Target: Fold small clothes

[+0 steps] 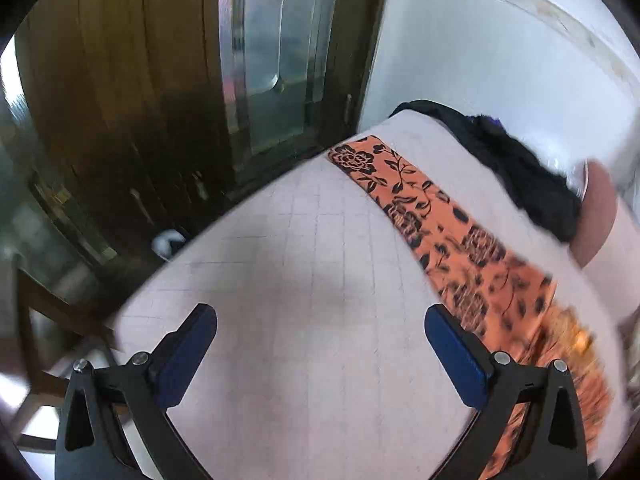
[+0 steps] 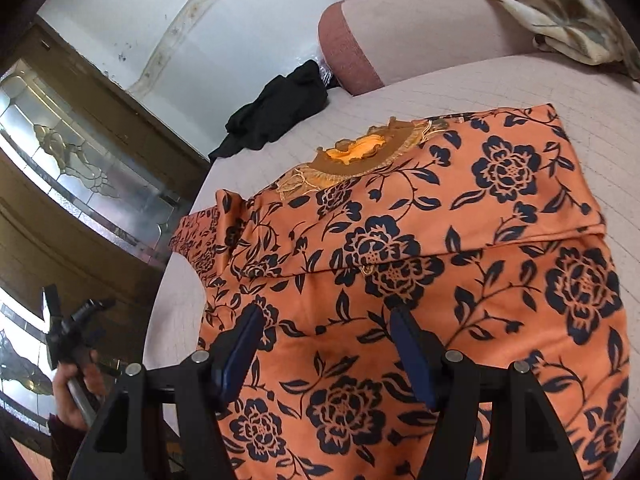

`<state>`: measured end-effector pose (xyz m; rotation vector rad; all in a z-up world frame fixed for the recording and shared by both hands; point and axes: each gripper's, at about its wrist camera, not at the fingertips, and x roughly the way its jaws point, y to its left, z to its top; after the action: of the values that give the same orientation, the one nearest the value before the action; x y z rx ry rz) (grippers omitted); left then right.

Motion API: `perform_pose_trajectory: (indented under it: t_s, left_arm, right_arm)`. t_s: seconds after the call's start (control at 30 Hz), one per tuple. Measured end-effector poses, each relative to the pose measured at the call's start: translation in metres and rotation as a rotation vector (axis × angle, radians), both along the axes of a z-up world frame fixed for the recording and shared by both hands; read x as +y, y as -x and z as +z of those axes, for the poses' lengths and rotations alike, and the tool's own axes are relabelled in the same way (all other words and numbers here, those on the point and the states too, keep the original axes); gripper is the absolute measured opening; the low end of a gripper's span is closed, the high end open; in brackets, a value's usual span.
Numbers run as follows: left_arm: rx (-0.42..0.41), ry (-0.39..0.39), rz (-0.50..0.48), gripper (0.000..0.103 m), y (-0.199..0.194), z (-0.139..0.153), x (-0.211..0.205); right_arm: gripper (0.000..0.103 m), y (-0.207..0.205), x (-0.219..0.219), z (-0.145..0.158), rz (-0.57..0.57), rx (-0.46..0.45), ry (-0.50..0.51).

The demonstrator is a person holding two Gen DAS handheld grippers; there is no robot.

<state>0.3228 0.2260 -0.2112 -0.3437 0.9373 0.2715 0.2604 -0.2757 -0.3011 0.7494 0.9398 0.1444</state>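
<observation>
An orange garment with a dark floral print (image 2: 420, 264) lies spread on the pale quilted bed (image 2: 500, 84), its gold-trimmed neckline (image 2: 360, 152) toward the far side. One sleeve is folded across the chest; the other sleeve (image 1: 400, 196) stretches out over the bed in the left wrist view. My right gripper (image 2: 324, 320) is open and empty, just above the garment's middle. My left gripper (image 1: 320, 320) is open and empty above bare bed cover (image 1: 300, 260), left of the outstretched sleeve. It also shows at the lower left of the right wrist view (image 2: 76, 320).
A black garment (image 2: 276, 112) lies crumpled at the bed's far corner, also in the left wrist view (image 1: 520, 168). A pink bolster (image 2: 352, 52) and a patterned cloth (image 2: 560, 12) lie beyond. A wooden cabinet with glass doors (image 1: 272, 60) stands past the bed's edge.
</observation>
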Motion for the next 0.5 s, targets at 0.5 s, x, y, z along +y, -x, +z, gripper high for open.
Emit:
perform_pose_trajectory:
  t_s: [0.5]
  left_arm:
    - [0.144,0.251,0.132,0.081,-0.158,-0.098,-0.011]
  right_arm:
    - [0.069,-0.029,-0.007,-0.032,-0.019,0.078,-0.016]
